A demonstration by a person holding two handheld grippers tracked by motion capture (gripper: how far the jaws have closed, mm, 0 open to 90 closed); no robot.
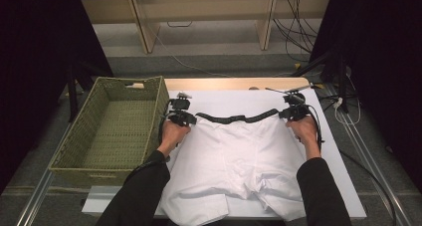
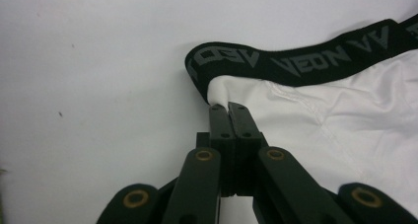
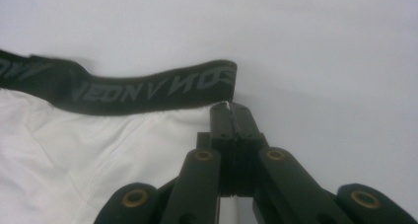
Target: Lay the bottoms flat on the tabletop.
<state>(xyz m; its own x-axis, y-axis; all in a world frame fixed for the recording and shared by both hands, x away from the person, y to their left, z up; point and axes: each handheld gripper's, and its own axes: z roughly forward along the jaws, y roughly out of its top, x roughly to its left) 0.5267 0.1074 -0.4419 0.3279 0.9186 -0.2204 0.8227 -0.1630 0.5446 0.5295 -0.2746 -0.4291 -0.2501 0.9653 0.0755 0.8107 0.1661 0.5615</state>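
Holding: both grippers pinch the white shorts (image 1: 234, 156) at the two top corners, just under the black waistband (image 1: 236, 118).
Landmark: the waistband, a black elastic strip with grey letters, lies across the far edge of the shorts on the white table cover (image 1: 338, 186).
Left gripper (image 1: 182, 118): it sits at the left end of the waistband; in the left gripper view its jaws are pressed together on the white cloth (image 2: 315, 110) just below the band's folded end (image 2: 197, 68) (no gap shows between the pads).
Right gripper (image 1: 291, 112): it sits at the right end of the waistband; in the right gripper view its jaws are closed tight on the corner of the cloth (image 3: 98, 150), right below the band's end (image 3: 222, 81).
Shorts: they lie flat and spread, the waistband far from the person and sagging a little in the middle, the two leg openings on the near side of the waistband, at the near table edge.
Hands: the left hand (image 1: 173, 134) and the right hand (image 1: 304, 130) are behind their grippers, both in dark sleeves, on the near side of the waistband.
Basket (image 1: 89, 136): a green woven basket stands left of the waistband's left end, just beside the left gripper.
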